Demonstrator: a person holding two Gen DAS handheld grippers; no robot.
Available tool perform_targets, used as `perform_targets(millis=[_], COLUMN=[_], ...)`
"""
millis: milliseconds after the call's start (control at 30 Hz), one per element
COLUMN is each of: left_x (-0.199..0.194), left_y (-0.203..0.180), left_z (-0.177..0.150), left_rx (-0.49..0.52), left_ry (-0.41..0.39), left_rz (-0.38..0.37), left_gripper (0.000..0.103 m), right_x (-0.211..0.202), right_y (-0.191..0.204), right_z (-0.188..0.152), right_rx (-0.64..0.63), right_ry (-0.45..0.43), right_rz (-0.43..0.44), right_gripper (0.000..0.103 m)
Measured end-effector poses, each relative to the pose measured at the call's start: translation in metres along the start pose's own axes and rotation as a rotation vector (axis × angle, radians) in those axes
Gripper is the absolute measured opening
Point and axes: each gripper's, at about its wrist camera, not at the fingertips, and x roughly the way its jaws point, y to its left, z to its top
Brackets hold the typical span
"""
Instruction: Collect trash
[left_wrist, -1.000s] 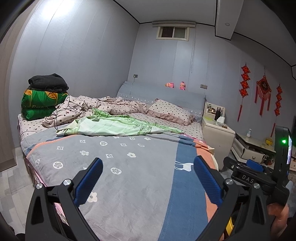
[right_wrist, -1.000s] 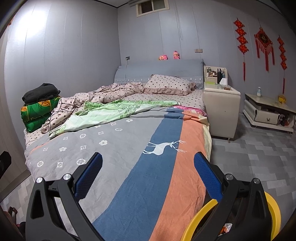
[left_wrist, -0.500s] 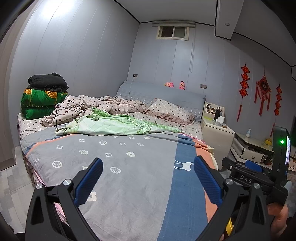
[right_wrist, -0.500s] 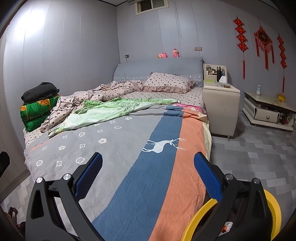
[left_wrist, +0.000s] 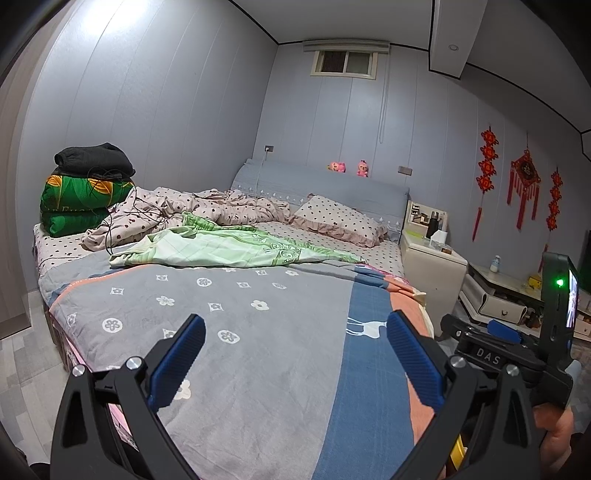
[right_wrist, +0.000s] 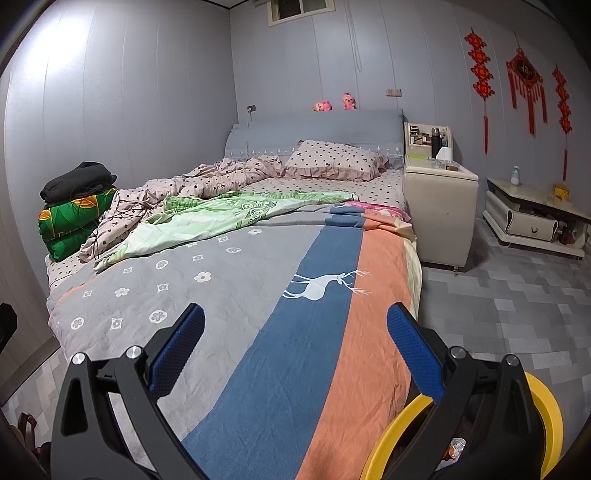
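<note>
My left gripper (left_wrist: 295, 328) is open and empty, held above the foot of a bed (left_wrist: 258, 350) with a grey, blue and orange cover. My right gripper (right_wrist: 295, 325) is also open and empty above the same bed (right_wrist: 258, 314). A yellow-rimmed trash bin (right_wrist: 550, 417) stands on the floor at the bed's right corner, mostly hidden behind the right gripper's finger; some wrappers show inside it (right_wrist: 456, 445). No loose trash is plain on the bed cover. The right gripper's body (left_wrist: 517, 354) shows at the right of the left wrist view.
Crumpled dotted and green blankets (right_wrist: 221, 214) and a pillow (right_wrist: 332, 158) lie at the head of the bed. Folded green and black bedding (left_wrist: 85, 192) is stacked at the left. A cream nightstand (right_wrist: 439, 206) with a bottle and a low cabinet (right_wrist: 532, 218) stand at the right.
Both views have drifted slightly; the bed sits a little lower and farther in the frames. Both grippers stay open and empty.
</note>
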Motion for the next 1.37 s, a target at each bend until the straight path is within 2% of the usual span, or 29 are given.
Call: perform_targets(millis=[1367], left_x=[0.005], left_y=[0.000], left_z=[-0.006], left_rx=[0.008], left_ry=[0.014], left_rz=[-0.001], left_gripper=[0.095], right_x=[0.011], right_y=[-0.002], right_z=[-0.002], right_rx=[0.012], right_ry=[0.041], right_rz=[0.004], right_gripper=[0.095])
